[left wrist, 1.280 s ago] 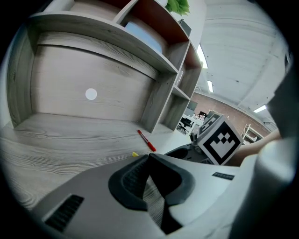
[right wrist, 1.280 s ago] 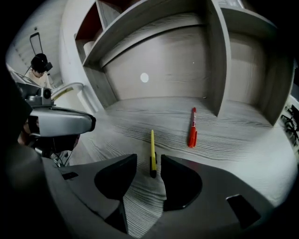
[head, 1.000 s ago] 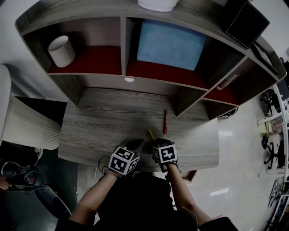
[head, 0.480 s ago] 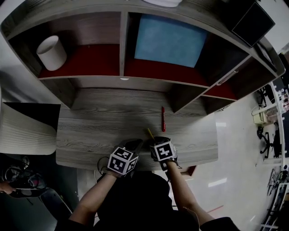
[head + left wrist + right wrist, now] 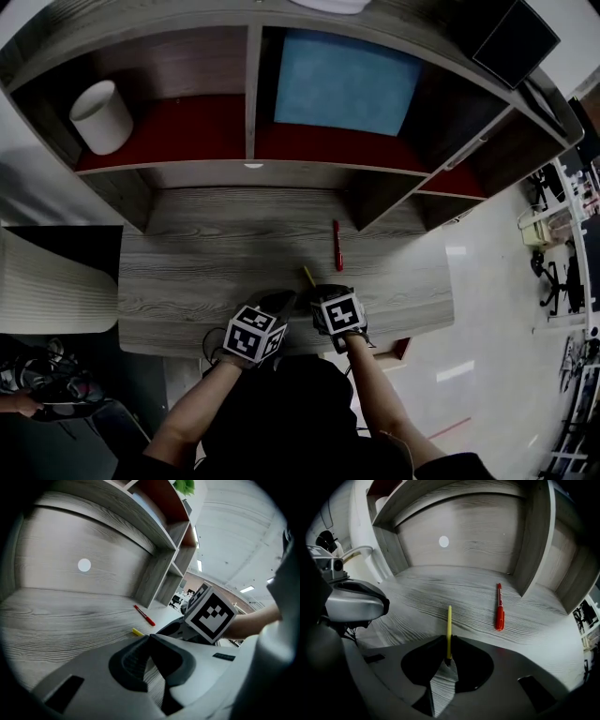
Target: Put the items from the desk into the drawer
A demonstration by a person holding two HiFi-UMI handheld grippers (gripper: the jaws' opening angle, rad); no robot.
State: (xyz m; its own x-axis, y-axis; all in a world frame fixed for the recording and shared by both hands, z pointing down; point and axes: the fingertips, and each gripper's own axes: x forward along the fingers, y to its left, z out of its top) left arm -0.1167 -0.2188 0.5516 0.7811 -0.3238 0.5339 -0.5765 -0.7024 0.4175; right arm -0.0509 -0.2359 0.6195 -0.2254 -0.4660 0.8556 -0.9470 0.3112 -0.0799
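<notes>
While the right tongs pinch the yellow pen's near end, perhaps barely off the bench, the red pen lies untouched and the left tongs are closed empty, so nothing looks stowed yet.

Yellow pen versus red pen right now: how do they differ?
The yellow pen is pinched at its near end in the right claw; the red pen lies free on the desk, untouched. The yellow pen is slimmer and even; the red pen is thicker with a fat near end. Both run roughly parallel.
</notes>
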